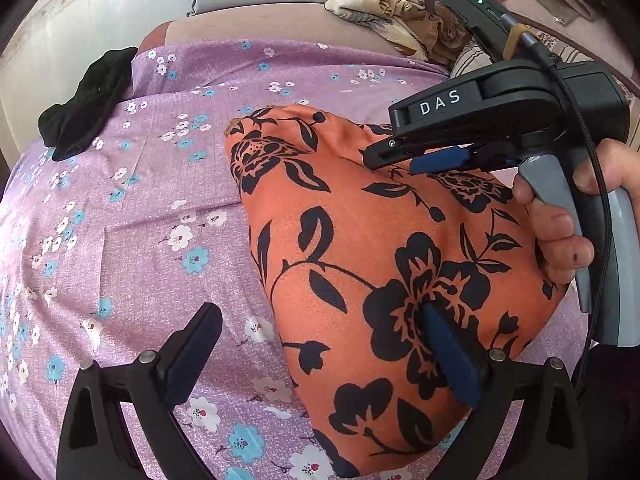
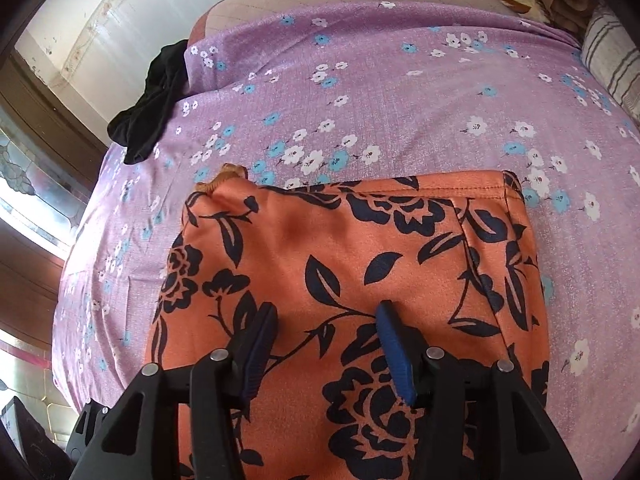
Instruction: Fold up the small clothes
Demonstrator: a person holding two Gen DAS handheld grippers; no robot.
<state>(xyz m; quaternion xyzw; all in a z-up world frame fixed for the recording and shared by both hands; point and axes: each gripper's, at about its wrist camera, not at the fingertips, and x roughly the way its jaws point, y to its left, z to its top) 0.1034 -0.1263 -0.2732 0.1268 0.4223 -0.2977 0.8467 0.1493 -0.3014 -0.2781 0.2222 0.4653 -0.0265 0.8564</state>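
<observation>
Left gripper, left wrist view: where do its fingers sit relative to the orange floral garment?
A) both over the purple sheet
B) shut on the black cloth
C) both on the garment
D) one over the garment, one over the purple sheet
D: the left gripper is open, with one fingertip over the orange floral garment and the other over the purple sheet; the black cloth lies far off at the sheet's edge.

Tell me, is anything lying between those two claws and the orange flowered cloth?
Nothing visible. The left gripper and right gripper are both open directly over the orange garment, which lies on the purple sheet.
</observation>
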